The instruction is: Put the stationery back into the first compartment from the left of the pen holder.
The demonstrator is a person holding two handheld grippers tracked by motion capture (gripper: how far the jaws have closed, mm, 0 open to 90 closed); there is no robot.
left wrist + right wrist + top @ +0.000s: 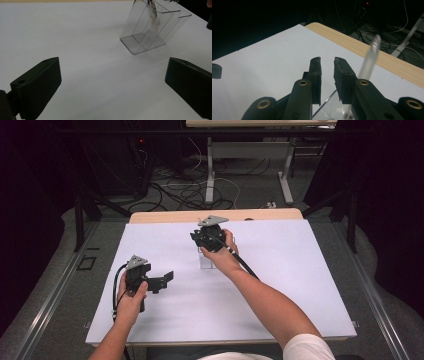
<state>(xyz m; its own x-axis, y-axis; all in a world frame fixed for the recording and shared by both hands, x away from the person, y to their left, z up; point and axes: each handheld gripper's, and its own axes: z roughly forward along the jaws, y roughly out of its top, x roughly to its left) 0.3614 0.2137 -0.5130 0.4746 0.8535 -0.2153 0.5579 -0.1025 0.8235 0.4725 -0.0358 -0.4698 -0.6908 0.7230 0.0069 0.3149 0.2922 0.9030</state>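
Note:
A clear plastic container (209, 261) with inner dividers stands on the white tabletop (280, 285), and in the left gripper view the container (147, 35) looks tilted. A clear rod (370, 60) leans up out of the container (329, 107). My right gripper (204, 242) hovers just above the container's top. Its jaws (327, 60) are a narrow gap apart with nothing between them, and the rod passes to their right. My left gripper (164, 281) rests low at the left, aimed at the container. It is wide open (112, 65) and empty.
The white sheet ends at a wooden table edge (215, 215) at the far side. Beyond it lie floor cables (190, 190) and another table's legs (210, 170). Dark curtains flank both sides.

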